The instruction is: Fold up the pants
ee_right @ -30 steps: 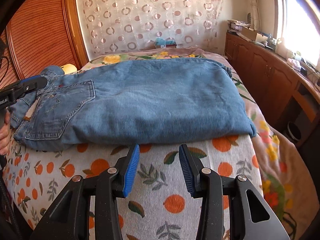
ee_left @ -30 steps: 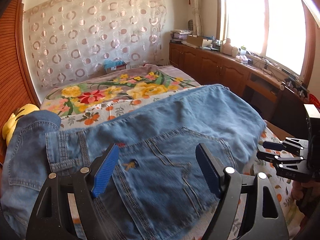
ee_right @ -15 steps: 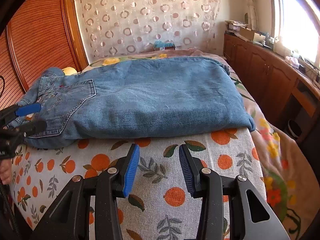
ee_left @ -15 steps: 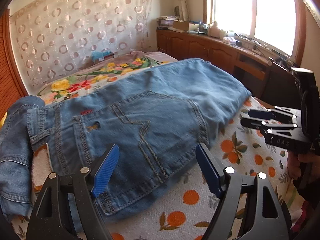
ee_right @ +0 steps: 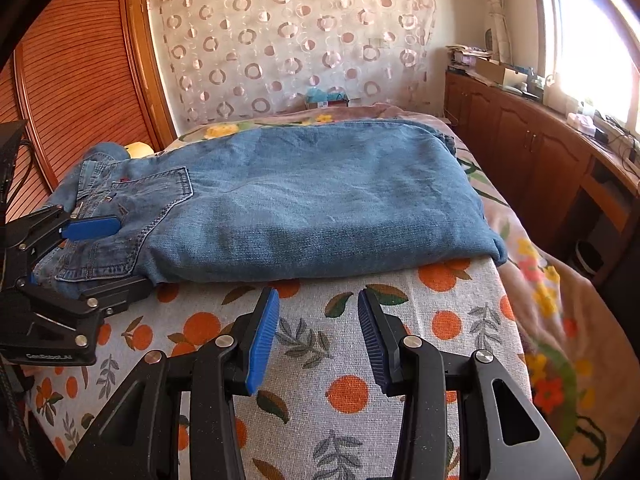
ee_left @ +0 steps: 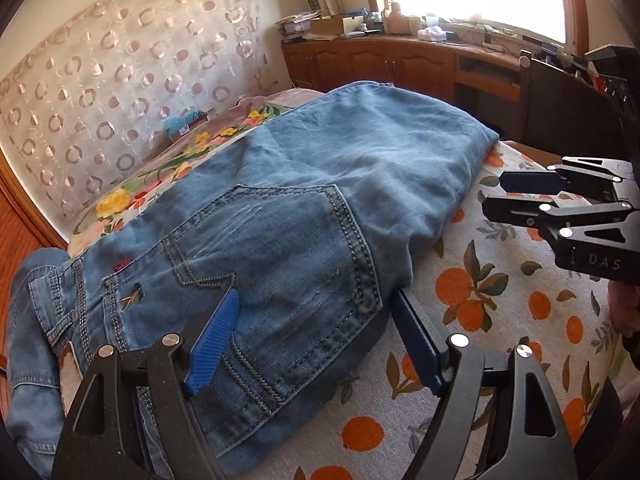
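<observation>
Two claws work over the bed (ee_right: 400, 300), one at each end of a pair of jeans (ee_right: 320, 200). At the far left stands a slatted wooden wardrobe door (ee_right: 80, 80). Just before it the jeans' waist end lies bunched, back pocket (ee_left: 280, 248) up, near the bed's left edge. The left claw (ee_left: 316, 340) has come down over that pocket corner, its jaws set wide either side of the seat's near fold and just now closing a little. One blue pad lies on top of the denim, the other sits at the fold's edge against the orange-print sheet (ee_left: 500, 292). From where I stand they straddle the cloth without yet squeezing it. In the right wrist view the same claw (ee_right: 104, 256) shows side on, upper finger over the pocket, lower finger at the hem.

Moving right, the jeans run across the bed, doubled flat, the legs ending in a neat fold near the right edge. A floral blanket (ee_right: 560, 320) shows beyond and beside them. The right claw (ee_right: 316, 336) hovers over the bare sheet just short of the jeans' near edge, jaws partly apart with nothing between them. A circle-patterned curtain (ee_right: 280, 40) covers the back wall. Wooden cabinets (ee_right: 540, 148) and a bright window (ee_right: 592, 40) line the right side.
</observation>
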`<state>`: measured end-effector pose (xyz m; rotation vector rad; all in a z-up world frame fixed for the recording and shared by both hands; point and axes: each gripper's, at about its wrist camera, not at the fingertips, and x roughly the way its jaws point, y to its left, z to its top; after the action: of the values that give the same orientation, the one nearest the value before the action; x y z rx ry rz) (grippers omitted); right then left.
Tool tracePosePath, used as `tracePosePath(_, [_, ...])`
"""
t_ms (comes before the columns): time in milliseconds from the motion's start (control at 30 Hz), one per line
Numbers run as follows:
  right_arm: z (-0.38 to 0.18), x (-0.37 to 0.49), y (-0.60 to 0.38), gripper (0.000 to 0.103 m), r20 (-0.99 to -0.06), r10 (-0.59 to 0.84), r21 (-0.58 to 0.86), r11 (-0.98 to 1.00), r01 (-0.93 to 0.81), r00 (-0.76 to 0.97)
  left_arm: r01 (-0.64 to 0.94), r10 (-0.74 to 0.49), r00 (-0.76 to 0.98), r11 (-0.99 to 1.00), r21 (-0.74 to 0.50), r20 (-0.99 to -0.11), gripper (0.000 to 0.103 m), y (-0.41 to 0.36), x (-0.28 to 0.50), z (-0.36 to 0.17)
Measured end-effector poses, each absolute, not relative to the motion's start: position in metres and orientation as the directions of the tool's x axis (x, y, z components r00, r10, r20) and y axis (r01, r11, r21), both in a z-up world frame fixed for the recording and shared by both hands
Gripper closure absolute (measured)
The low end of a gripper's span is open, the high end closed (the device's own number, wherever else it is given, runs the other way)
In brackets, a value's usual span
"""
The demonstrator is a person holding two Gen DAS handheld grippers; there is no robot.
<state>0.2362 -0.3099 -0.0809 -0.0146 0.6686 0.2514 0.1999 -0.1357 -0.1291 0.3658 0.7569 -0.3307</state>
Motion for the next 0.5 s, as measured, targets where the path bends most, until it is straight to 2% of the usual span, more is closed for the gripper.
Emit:
tracePosePath(33, [-0.081, 0.236, -0.310, 0.060, -0.615, 0.226, 0.067, 0.970, -0.235, 0.756, 0.420, -0.164, 0.684, 0.885, 0.199, -0.711, 0.035, -0.134, 0.201, -0.128])
tracePosePath(100, [-0.081, 0.236, -0.309, 0.060, -0.613, 0.225, 0.065, 0.970, -0.235, 0.757, 0.432, -0.186, 0.680, 0.883, 0.182, -0.710, 0.056, -0.131, 0.203, -0.125])
tracePosePath(200, [-0.082, 0.236, -0.309, 0.060, -0.614, 0.225, 0.063, 0.970, -0.237, 0.757, 0.457, -0.249, 0.649, 0.883, 0.106, -0.719, 0.074, -0.124, 0.212, -0.116])
tracePosePath(300, [-0.082, 0.238, -0.308, 0.060, -0.618, 0.223, 0.062, 0.970, -0.237, 0.754, 0.463, -0.297, 0.623, 0.886, 0.034, -0.724, 0.081, -0.116, 0.222, -0.104])
tracePosePath(500, [-0.083, 0.240, -0.308, 0.060, -0.626, 0.238, 0.073, 0.966, -0.248, 0.742, 0.432, -0.323, 0.641, 0.902, -0.021, -0.696, 0.085, -0.112, 0.238, -0.081])
